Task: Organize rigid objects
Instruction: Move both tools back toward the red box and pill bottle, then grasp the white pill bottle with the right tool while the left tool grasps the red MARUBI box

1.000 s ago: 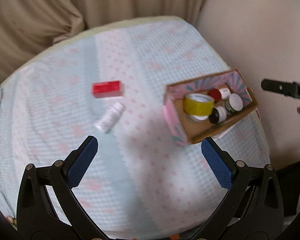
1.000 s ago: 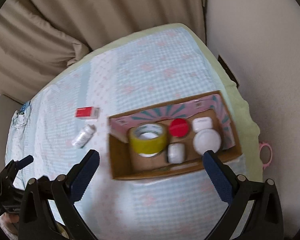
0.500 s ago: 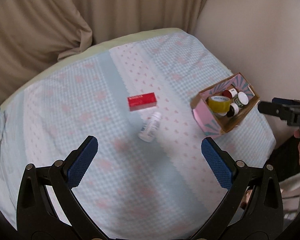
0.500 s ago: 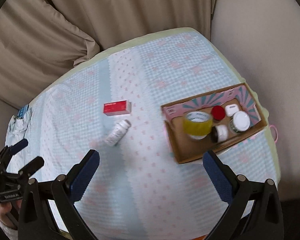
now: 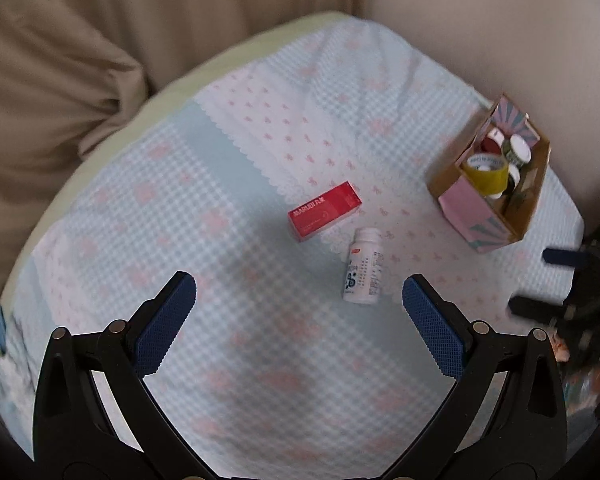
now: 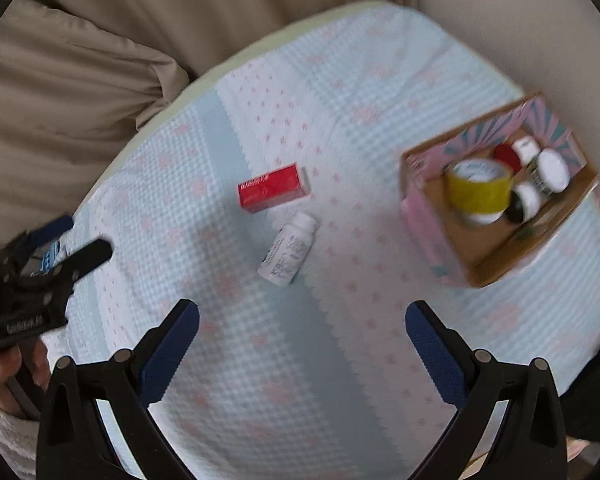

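Note:
A red box (image 5: 324,211) (image 6: 273,187) and a white pill bottle (image 5: 363,266) (image 6: 289,248) lie on their sides mid-table. A pink cardboard box (image 5: 472,207) (image 6: 428,216) at the right holds a yellow tape roll (image 5: 486,171) (image 6: 478,188) and several small jars. My left gripper (image 5: 298,320) is open and empty, just short of the bottle; it also shows in the right wrist view (image 6: 66,240). My right gripper (image 6: 302,350) is open and empty above the cloth; it shows at the right edge of the left wrist view (image 5: 540,280).
The round table carries a light blue and white checked cloth (image 5: 260,340) with pink bows. Beige curtains (image 5: 100,40) hang behind it and a pale wall (image 5: 500,20) stands to the right. The table edge drops off close behind the pink box.
Both grippers have pulled back and swung left, away from the pink box. The red box and white bottle now sit nearer the middle of both views. Both stay open.

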A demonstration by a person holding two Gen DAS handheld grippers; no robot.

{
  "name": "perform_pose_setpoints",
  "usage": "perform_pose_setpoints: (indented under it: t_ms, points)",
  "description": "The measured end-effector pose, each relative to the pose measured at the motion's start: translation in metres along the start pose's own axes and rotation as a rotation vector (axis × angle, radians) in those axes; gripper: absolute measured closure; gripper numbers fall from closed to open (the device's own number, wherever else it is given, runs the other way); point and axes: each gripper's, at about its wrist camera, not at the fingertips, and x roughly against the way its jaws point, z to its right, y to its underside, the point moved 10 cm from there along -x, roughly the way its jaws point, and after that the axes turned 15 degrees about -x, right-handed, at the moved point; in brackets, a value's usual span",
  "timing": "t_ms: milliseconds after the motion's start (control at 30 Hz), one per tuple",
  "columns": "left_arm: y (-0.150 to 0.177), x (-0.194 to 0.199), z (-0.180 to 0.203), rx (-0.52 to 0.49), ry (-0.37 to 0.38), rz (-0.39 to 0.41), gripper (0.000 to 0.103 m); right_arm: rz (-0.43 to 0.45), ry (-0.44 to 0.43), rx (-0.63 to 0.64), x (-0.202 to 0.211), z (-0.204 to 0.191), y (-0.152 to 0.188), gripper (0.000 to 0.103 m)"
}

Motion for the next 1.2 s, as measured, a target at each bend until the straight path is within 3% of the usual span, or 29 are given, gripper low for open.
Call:
perform_pose_setpoints:
  t_ms: [167, 233, 300, 500, 600, 833, 933, 1067, 1133, 1200]
  points:
    - [-0.029, -0.06, 0.004, -0.181, 0.022, -0.078, 0.0, -0.055, -0.025, -0.101, -0.05, -0.005, 0.004, 0.0]
    - [-0.039, -0.09, 0.014, -0.273, 0.063, -0.12, 0.001, -0.072, -0.031, -0.159, -0.072, -0.003, 0.003, 0.0]
    - [-0.045, -0.115, 0.02, -0.33, 0.101, -0.154, 0.007, -0.096, -0.046, -0.218, -0.097, -0.001, 0.003, 0.0]
    - [-0.051, -0.195, 0.037, -0.548, 0.134, -0.262, 0.012, -0.102, -0.055, -0.329, -0.158, 0.004, -0.004, 0.009]
    - [-0.048, -0.224, 0.041, -0.625, 0.139, -0.301, 0.02, -0.126, -0.068, -0.376, -0.188, 0.002, -0.005, 0.022]
    - [-0.029, -0.267, 0.052, -0.684, 0.192, -0.381, 0.037, -0.162, -0.065, -0.439, -0.235, -0.002, -0.012, 0.035]
    - [-0.027, -0.276, 0.054, -0.683, 0.187, -0.385, 0.046, -0.165, -0.048, -0.456, -0.242, -0.001, -0.013, 0.035]
    - [-0.028, -0.279, 0.054, -0.693, 0.164, -0.369, 0.054, -0.154, 0.01, -0.429, -0.242, 0.002, -0.014, 0.05]
    - [-0.03, -0.279, 0.055, -0.697, 0.153, -0.364, 0.057, -0.151, -0.002, -0.426, -0.242, -0.001, -0.015, 0.056]
    - [-0.033, -0.278, 0.053, -0.702, 0.144, -0.355, 0.058, -0.154, -0.013, -0.426, -0.24, -0.002, -0.013, 0.056]
